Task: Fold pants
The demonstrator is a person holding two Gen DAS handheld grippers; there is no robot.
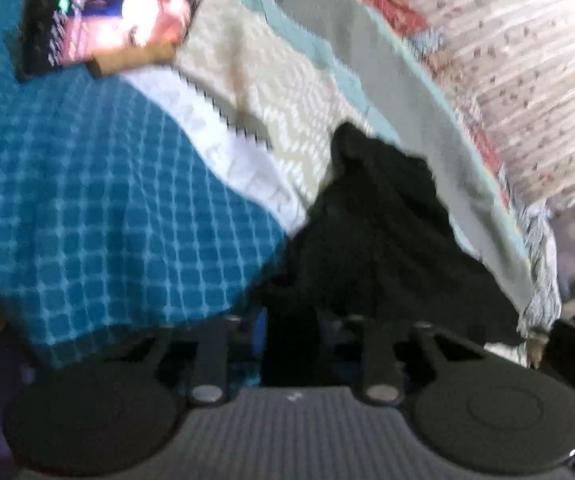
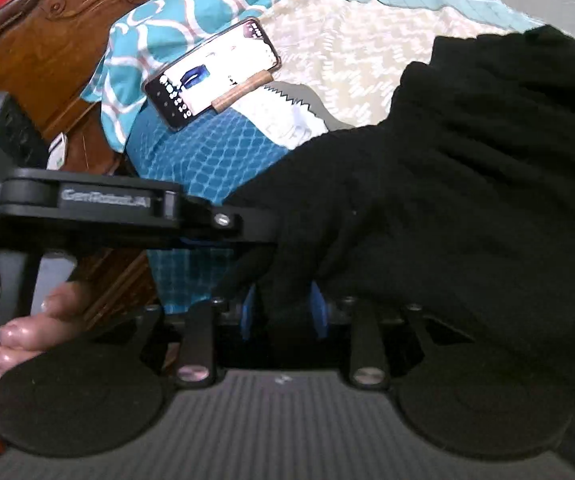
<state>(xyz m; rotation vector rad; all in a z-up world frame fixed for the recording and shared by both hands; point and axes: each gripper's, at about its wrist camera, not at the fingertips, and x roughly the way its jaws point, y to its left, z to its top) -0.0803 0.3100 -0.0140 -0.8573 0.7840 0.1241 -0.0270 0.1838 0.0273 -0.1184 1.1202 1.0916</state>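
The black pants (image 1: pixel 383 236) lie bunched on the bed and run from my left gripper (image 1: pixel 291 332) up toward the far side. The left gripper is shut on a fold of the pants; the cloth hides its tips. In the right wrist view the pants (image 2: pixel 467 200) fill the right half. My right gripper (image 2: pixel 285 312) is shut on a pinch of the black cloth between its blue pads (image 2: pixel 319 312). The left gripper (image 2: pixel 223 222) shows side-on at the left, held by a hand, touching the same pants edge.
A teal checked cloth (image 1: pixel 99 216) covers the bed's left part. A lit phone (image 2: pixel 211 76) leans on a pillow (image 2: pixel 191 12) by the carved wooden headboard (image 2: pixel 39 40). A cream patterned bedspread (image 1: pixel 271 80) and a grey blanket (image 1: pixel 387 80) lie beyond. A fringed quilt (image 1: pixel 519 64) is at the right.
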